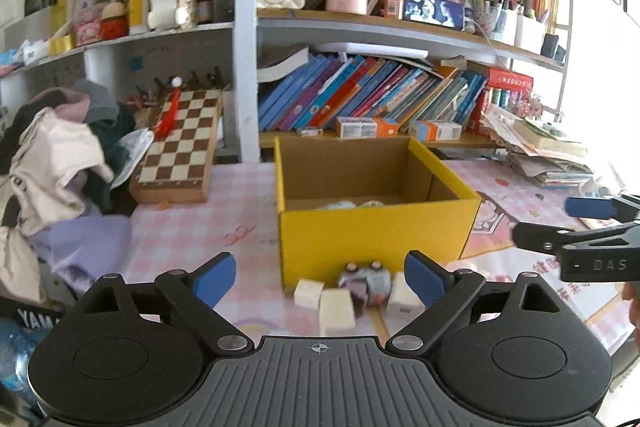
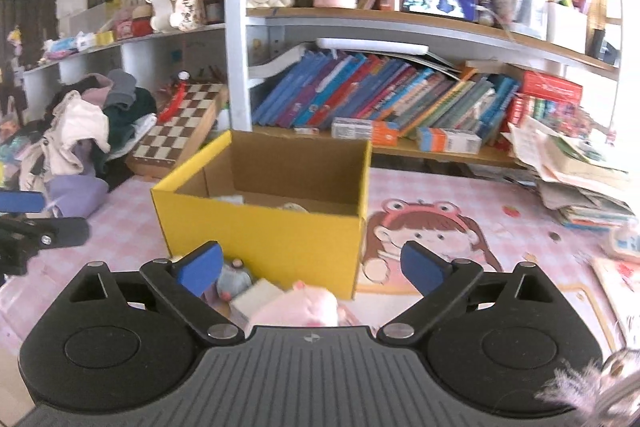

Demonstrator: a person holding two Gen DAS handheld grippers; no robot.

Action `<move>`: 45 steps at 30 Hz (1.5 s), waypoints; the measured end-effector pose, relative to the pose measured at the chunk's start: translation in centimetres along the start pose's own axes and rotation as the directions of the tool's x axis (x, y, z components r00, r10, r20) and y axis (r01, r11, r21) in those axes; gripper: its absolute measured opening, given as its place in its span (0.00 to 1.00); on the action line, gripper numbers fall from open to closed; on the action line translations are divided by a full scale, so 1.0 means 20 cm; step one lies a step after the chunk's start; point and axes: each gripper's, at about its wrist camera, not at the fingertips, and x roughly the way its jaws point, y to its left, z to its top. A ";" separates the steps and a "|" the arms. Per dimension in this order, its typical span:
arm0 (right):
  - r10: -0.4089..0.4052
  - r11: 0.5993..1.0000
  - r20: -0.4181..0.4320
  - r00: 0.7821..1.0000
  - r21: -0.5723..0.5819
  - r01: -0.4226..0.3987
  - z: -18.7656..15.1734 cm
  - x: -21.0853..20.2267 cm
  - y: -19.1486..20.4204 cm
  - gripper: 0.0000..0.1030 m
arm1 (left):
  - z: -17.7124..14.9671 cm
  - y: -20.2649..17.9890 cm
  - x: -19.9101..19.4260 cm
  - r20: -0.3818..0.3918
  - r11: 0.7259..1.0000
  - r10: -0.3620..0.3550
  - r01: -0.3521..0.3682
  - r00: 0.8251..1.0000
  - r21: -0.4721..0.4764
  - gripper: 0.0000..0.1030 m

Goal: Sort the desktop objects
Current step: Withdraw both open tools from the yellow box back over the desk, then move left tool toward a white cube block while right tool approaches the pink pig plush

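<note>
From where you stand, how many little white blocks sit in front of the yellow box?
3 show in the left view: one leftmost, one beside it, one right of the small grey toy. More may hide behind.

An open cardboard box (image 1: 376, 227) stands on the worktop (image 1: 240, 227) before a bookshelf (image 1: 360, 27). Just in front of the box lie small blocks (image 1: 336, 307) with a small figure toy (image 1: 368, 281) between them. Left of the box a chessboard case (image 1: 180, 147) leans near a heap of clothes (image 1: 60, 167). To the right sits a stack of papers (image 1: 540, 151). Behind the box, books (image 1: 360, 95) lean on the lower shelf.
</note>
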 end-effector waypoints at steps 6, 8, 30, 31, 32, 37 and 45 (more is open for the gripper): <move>-0.065 0.998 -0.013 0.998 0.019 0.066 -0.12 -0.08 0.01 0.98 | -0.08 0.05 -0.05 -0.024 0.999 0.025 -0.025 0.999 -0.022 0.91; -0.080 0.997 -0.021 0.997 0.021 0.081 -0.15 -0.10 0.02 1.00 | -0.11 0.05 -0.06 -0.028 0.999 0.034 -0.034 0.999 -0.024 0.91; -0.088 0.995 -0.267 0.960 0.022 0.098 -0.51 -0.02 0.09 1.00 | -0.39 -0.01 0.00 -0.201 0.999 0.040 -0.032 0.979 0.043 0.92; -0.084 0.996 -0.282 0.956 0.012 0.091 -0.53 -0.01 0.11 1.00 | -0.40 -0.02 0.01 -0.210 0.998 0.035 -0.025 0.977 0.049 0.92; -0.078 0.997 -0.292 0.953 0.004 0.082 -0.53 -0.01 0.11 1.00 | -0.41 -0.03 0.01 -0.218 0.998 0.030 -0.019 0.976 0.056 0.92; -0.046 0.999 -0.310 0.950 -0.019 0.042 -0.54 0.00 0.15 1.00 | -0.43 -0.08 0.04 -0.239 0.996 0.012 0.009 0.971 0.086 0.92; -0.042 0.999 -0.280 0.959 -0.044 0.031 -0.47 0.02 0.16 1.00 | -0.38 -0.10 0.05 -0.204 0.994 0.012 0.010 0.979 0.106 0.92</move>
